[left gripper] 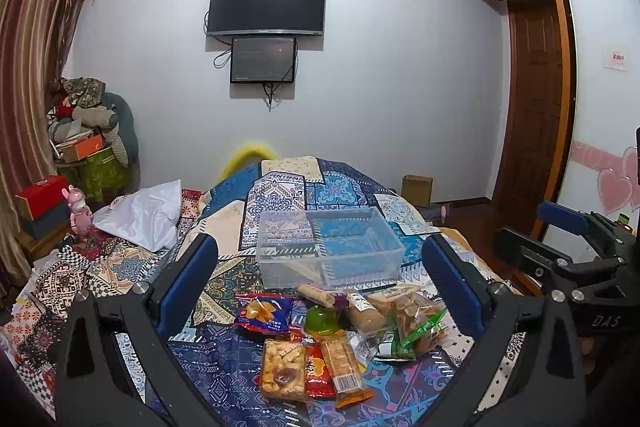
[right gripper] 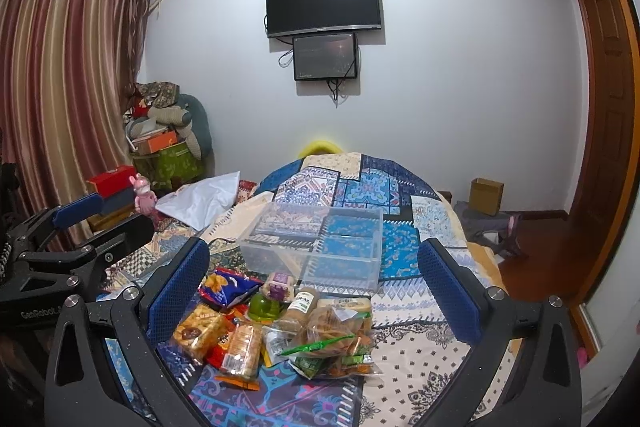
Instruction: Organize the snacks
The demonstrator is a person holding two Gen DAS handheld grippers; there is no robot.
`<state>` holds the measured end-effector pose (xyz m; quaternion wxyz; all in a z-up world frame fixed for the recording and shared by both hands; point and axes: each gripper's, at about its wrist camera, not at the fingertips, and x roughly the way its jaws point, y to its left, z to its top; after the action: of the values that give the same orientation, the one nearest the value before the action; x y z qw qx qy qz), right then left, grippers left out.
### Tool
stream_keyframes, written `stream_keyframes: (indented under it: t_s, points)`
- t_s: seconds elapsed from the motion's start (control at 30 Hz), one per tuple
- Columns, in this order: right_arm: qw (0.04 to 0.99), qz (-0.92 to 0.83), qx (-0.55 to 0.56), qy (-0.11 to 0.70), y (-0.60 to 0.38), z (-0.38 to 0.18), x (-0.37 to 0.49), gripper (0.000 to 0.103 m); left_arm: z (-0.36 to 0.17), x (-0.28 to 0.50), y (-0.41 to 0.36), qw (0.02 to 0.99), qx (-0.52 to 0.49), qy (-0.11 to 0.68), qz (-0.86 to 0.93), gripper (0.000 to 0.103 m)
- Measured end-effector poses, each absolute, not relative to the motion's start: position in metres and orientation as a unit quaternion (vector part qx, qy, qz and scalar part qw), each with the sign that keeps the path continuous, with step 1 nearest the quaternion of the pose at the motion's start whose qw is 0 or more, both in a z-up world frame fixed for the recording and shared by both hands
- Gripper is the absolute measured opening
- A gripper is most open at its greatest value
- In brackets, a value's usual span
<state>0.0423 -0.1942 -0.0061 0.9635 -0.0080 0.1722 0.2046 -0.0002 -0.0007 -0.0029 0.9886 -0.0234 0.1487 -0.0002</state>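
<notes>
— Where do the snacks sit from your claws?

— Heaped on the bed's patterned cover, just ahead of and below both. Your left claw (left gripper: 320, 283) and right claw (right gripper: 312, 287) both gape wide, holding nothing. The empty clear bin (left gripper: 330, 247) stands right behind the pile.

— Which arm is nearer?

— I'd judge your left for the nut bar (left gripper: 283, 369), its long axis running toward you. The green-sealed chip bag (right gripper: 336, 337) lies nearer your right.
</notes>
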Motion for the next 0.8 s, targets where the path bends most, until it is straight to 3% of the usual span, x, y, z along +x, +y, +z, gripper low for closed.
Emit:
stream_keyframes:
  t_s: [0.8]
  points:
    - [0.965,0.201,0.004,0.168,-0.1990,-0.0042,0.0414,0.103,-0.0018,-0.0018,-0.0056,0.990,-0.017,0.143,0.003,0.103]
